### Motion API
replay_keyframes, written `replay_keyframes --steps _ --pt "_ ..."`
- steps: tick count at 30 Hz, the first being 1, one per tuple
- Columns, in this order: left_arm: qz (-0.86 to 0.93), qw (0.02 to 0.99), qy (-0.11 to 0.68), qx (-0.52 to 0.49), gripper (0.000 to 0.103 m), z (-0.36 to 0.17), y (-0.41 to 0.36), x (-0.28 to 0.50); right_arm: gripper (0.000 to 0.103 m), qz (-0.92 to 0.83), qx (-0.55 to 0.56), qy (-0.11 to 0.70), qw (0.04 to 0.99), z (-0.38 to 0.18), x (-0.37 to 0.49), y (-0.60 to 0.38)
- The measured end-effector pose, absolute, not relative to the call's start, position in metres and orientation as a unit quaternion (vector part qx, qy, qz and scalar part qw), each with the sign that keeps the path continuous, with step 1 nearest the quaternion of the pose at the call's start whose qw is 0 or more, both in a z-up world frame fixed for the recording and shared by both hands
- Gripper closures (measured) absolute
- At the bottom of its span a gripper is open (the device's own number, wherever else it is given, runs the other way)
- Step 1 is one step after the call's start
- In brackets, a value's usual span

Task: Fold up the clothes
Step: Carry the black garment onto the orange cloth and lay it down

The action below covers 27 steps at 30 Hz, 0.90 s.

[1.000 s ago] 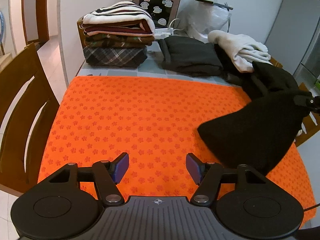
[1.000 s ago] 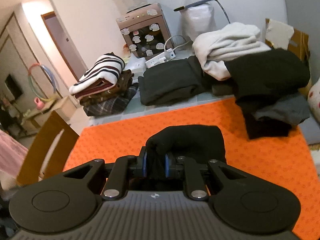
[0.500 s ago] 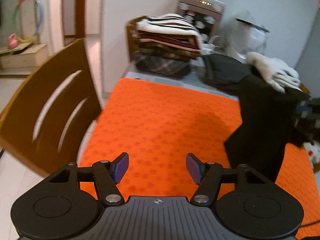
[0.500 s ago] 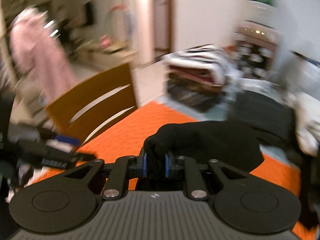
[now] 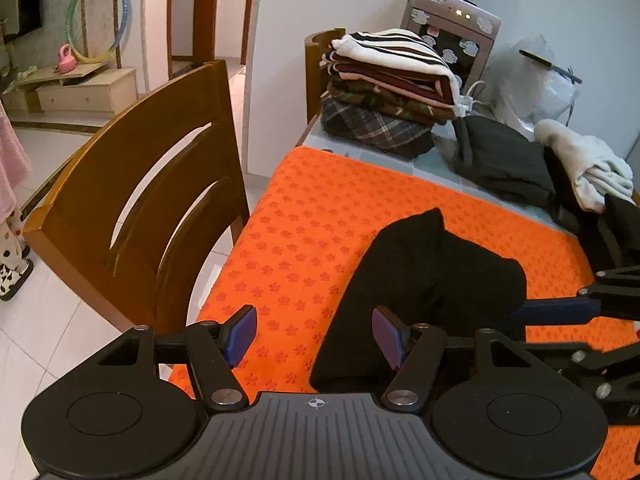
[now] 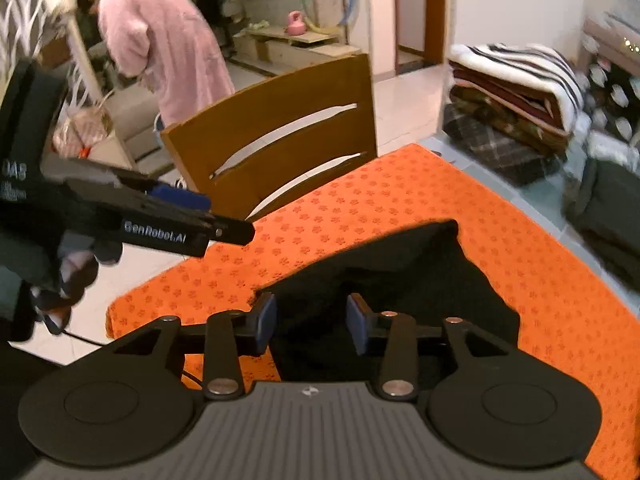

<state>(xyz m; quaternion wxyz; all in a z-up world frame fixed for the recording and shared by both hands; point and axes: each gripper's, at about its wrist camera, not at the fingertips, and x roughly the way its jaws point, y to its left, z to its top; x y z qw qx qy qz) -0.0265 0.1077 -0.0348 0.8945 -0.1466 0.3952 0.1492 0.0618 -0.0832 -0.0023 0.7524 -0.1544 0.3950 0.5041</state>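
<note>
A black garment (image 5: 432, 280) lies crumpled on the orange mat (image 5: 320, 220), near its front edge. In the right wrist view the same black garment (image 6: 400, 276) spreads under and between the fingers of my right gripper (image 6: 312, 320). Its jaws are opening and the pads stand clear of the cloth. My left gripper (image 5: 315, 334) is open over the mat, with the garment's left edge by its right finger and nothing gripped. The left gripper (image 6: 228, 218) also shows at the left of the right wrist view, hovering by the mat's corner.
A wooden chair (image 5: 160, 200) stands at the table's left side. At the back are a stack of folded clothes (image 5: 384, 92), a dark folded garment (image 5: 504, 160), a white garment (image 5: 584, 168) and a water dispenser (image 5: 452, 28). A person in a pink robe (image 6: 168, 40) stands in the room beyond.
The right gripper, shut on the black garment before, has parted its jaws and the garment now rests on the mat. Both views have swung left towards the chair.
</note>
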Motion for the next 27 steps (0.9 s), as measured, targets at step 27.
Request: replay_keyframes --steps 27 --pt "-0.032 0.898 0.439 -0.030 0.012 -0.069 0.035 0.024 0.047 0.305 -0.007 0.505 0.807 -0.079 0.106 -0.189"
